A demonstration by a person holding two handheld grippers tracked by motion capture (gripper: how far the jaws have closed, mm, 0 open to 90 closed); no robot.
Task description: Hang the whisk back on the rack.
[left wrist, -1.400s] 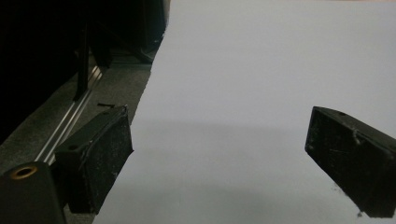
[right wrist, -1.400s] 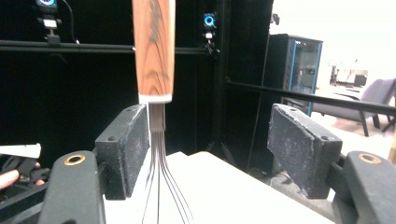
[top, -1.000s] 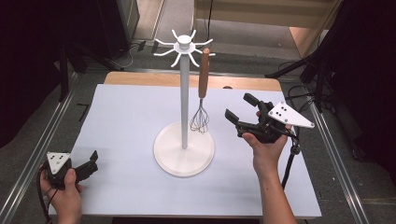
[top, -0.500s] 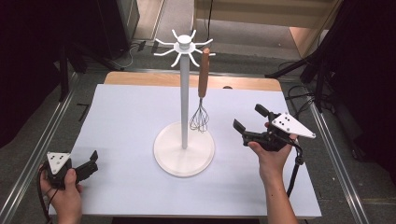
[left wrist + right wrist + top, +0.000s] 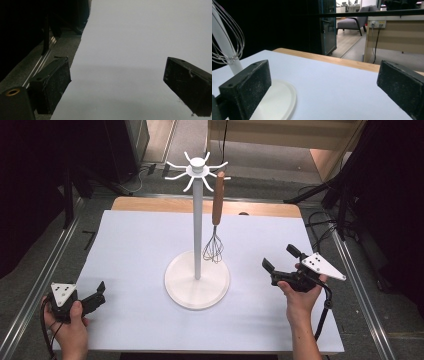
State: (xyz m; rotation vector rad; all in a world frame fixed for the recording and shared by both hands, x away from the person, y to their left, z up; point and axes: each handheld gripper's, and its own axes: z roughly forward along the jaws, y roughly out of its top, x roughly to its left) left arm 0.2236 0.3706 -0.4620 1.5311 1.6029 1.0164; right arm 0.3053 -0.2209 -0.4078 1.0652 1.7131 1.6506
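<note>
A: At table centre, what stands there?

B: A white stand [image 5: 197,270], with a whisk [image 5: 216,220] hanging from a hook at the top on its 3 o'clock side, wires just above the round base.

A: And the right gripper [image 5: 281,265]?

B: At 4 o'clock of the stand, well apart from the whisk. Its jaws have just been opening and stand wide, nothing between them.

A: The left gripper [image 5: 97,295]?

B: At 8 o'clock, near the table [image 5: 140,235] edge, jaws apart and empty over the white top.
</note>
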